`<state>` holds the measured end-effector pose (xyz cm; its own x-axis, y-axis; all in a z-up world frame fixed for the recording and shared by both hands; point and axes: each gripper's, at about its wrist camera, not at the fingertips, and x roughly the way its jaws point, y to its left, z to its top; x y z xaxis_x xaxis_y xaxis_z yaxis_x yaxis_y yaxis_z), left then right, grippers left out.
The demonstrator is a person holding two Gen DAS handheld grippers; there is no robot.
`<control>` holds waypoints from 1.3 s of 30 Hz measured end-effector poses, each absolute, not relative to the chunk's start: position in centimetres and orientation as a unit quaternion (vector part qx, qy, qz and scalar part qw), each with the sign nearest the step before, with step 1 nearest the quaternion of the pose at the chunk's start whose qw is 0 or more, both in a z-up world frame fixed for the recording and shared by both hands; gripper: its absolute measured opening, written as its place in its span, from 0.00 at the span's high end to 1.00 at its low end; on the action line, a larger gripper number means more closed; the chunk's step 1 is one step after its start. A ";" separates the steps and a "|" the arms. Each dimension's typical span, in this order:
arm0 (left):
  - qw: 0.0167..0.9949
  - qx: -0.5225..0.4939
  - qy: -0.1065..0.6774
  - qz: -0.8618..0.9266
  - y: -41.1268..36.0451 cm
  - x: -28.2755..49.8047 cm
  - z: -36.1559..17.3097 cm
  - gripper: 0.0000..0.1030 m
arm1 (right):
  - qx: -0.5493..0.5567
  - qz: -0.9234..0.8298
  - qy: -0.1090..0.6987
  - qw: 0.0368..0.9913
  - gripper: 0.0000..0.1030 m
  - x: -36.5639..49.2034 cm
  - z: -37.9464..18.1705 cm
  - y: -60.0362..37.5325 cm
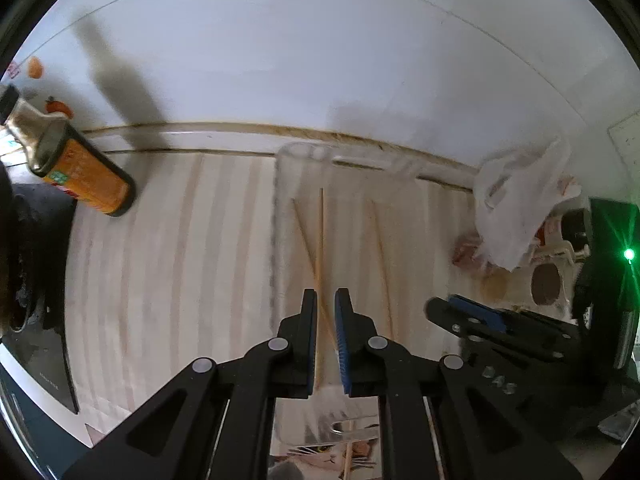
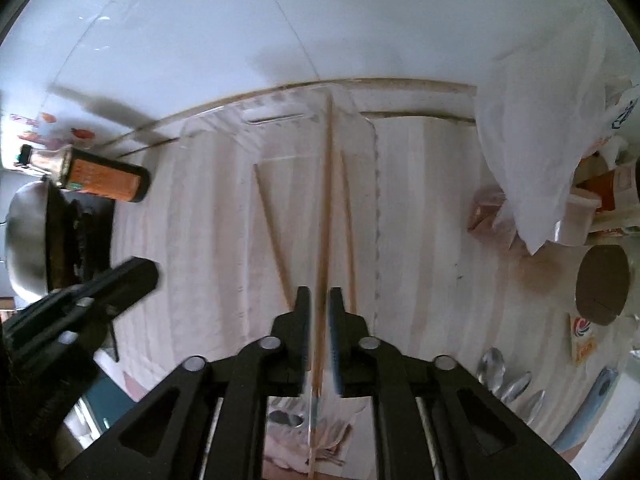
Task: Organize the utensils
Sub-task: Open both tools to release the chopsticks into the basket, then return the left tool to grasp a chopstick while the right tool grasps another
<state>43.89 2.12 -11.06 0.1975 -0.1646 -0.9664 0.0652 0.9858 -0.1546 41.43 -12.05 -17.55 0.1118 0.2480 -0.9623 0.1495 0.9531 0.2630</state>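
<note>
A clear plastic utensil bag (image 2: 288,184) is held up over the striped wooden counter, with wooden chopsticks (image 2: 350,220) inside it. My right gripper (image 2: 319,294) is shut on one long chopstick (image 2: 326,184) that reaches up to the bag's top. My left gripper (image 1: 326,298) is shut on the bag's near edge (image 1: 316,264), with chopsticks (image 1: 304,236) showing through the plastic ahead of it. A metal fork (image 1: 352,430) and more utensils lie below on a printed mat. The right gripper shows in the left wrist view (image 1: 472,312).
An orange-labelled sauce bottle (image 1: 84,172) lies at the left beside a dark wok (image 2: 36,236). A white plastic bag (image 2: 536,140), cups and a cardboard roll (image 2: 602,286) crowd the right. Clear spoons (image 2: 494,368) lie at the lower right. A white wall stands behind.
</note>
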 end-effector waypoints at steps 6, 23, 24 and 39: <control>0.802 -0.008 0.597 -0.025 3.7 41.5 -9.9 0.59 | 0.138 0.017 0.638 0.757 0.76 39.4 -15.9 -13.7; 0.863 0.021 0.503 0.050 5.4 30.4 -10.2 0.00 | 0.153 -0.072 0.611 0.773 0.59 24.2 -17.8 -18.9; 0.861 0.031 0.505 0.048 4.9 29.8 -10.8 0.00 | 0.156 -0.077 0.623 0.763 0.59 23.3 -19.0 -19.1; 0.784 0.074 0.617 0.004 -0.4 23.1 -21.2 0.03 | 0.109 -0.123 0.656 0.737 0.83 18.9 -28.5 -17.1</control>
